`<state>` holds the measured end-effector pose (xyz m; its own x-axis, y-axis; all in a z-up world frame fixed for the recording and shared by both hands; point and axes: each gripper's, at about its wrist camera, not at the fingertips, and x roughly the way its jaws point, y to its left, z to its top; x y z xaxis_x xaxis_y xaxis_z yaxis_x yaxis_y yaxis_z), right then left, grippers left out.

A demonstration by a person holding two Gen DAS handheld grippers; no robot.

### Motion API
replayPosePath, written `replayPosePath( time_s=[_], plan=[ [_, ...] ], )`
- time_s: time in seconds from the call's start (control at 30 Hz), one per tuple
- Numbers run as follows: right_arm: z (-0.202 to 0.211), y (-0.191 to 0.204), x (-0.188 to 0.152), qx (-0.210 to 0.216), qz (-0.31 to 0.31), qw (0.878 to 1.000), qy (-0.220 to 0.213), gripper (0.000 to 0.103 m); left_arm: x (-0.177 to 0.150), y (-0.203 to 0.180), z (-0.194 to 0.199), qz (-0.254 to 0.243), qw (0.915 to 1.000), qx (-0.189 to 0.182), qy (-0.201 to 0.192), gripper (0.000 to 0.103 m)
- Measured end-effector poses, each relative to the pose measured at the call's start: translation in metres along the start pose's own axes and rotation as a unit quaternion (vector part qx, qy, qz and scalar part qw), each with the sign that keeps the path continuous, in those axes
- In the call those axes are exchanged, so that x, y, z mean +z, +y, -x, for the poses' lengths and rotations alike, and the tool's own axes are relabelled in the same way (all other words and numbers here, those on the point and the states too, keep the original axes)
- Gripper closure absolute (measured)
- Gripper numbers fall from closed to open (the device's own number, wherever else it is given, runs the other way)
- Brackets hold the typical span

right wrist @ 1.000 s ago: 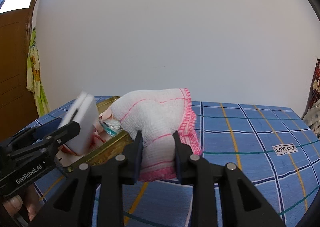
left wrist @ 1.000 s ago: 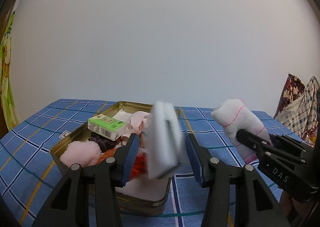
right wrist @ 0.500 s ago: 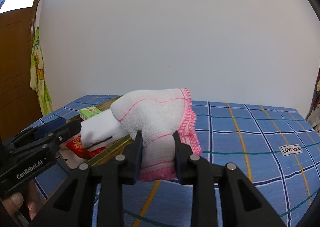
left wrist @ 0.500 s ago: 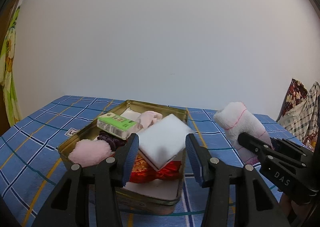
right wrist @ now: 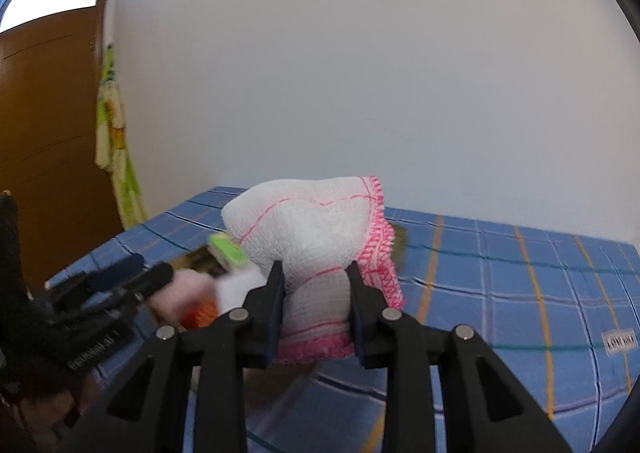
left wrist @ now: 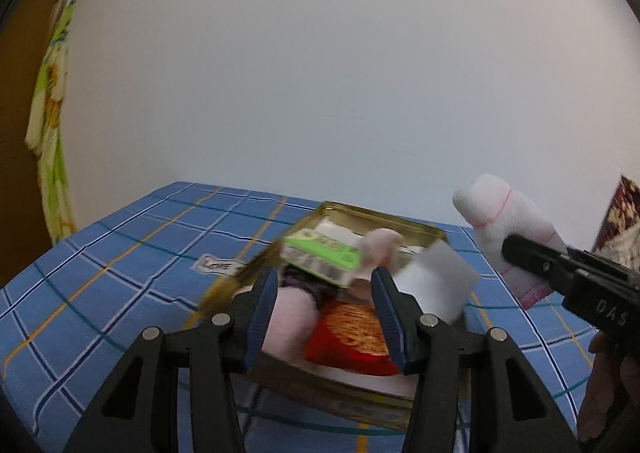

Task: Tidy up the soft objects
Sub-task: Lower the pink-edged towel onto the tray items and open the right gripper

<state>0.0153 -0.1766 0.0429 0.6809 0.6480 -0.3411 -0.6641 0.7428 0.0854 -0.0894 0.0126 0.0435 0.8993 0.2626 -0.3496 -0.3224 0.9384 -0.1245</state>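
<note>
Far left, a green-and-yellow cloth (left wrist: 50,121) hangs by the wall; a brown door (right wrist: 48,125) shows in the right wrist view. The counter (left wrist: 120,253) wears a blue checked cover with orange and teal lines and a small sewn label (left wrist: 218,264). On it sits the gold tin (left wrist: 384,219), blurred in both views. Inside, left to right: a pale pink fluffy piece (left wrist: 288,317), a dark purple item (left wrist: 308,285) behind it, a green-and-white packet (left wrist: 320,255) on top, a light pink cloth (left wrist: 380,249), a red-and-gold item (left wrist: 352,333) toward the near wall, and a white sponge block (left wrist: 436,285) tilted against the tin's right side. My left gripper (left wrist: 325,319) hangs over the near end of the tin, jaws apart, nothing between the pads; the sponge lies clear of it to the right. Right of the tin, my right gripper (right wrist: 316,309) is clenched on the white cloth with pink stitched edging (right wrist: 312,229), which bulges above the pads, held up off the counter near the tin's right edge. My right hand (left wrist: 604,385) shows at the far right edge, patterned fabric (left wrist: 624,213) behind it.
</note>
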Motion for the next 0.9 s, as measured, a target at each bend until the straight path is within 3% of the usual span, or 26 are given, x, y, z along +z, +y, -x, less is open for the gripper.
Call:
replayPosePath(
  time_s=[0.23, 0.43, 0.5, 0.57, 0.73, 0.9],
  plan=[
    [-0.042, 0.051, 0.023, 0.055, 0.019, 0.998, 0.036, 0.073, 0.010, 0.027, 0.013, 0.010, 0.9984, 0.050, -0.022, 0.051],
    [-0.071, 0.075, 0.019, 0.077, 0.045, 0.994, 0.066, 0.062, 0.009, 0.046, 0.015, 0.014, 0.9966, 0.079, -0.016, 0.051],
    [-0.077, 0.075, 0.016, 0.081, 0.040, 0.993, 0.075, 0.051, 0.007, 0.051, 0.012, 0.017, 0.9962, 0.084, -0.010, 0.051],
    [-0.081, 0.072, 0.015, 0.094, 0.032, 0.992, 0.082, 0.026, 0.006, 0.055, 0.009, 0.019, 0.9961, 0.086, -0.006, 0.051],
    [-0.071, 0.066, 0.017, 0.092, 0.020, 0.993, 0.064, 0.009, 0.007, 0.054, 0.001, 0.011, 0.9963, 0.085, 0.005, 0.051],
    [-0.052, 0.054, 0.019, 0.079, 0.006, 0.996, 0.045, 0.002, 0.011, 0.042, 0.004, -0.004, 0.9966, 0.081, 0.008, 0.035]
  ],
)
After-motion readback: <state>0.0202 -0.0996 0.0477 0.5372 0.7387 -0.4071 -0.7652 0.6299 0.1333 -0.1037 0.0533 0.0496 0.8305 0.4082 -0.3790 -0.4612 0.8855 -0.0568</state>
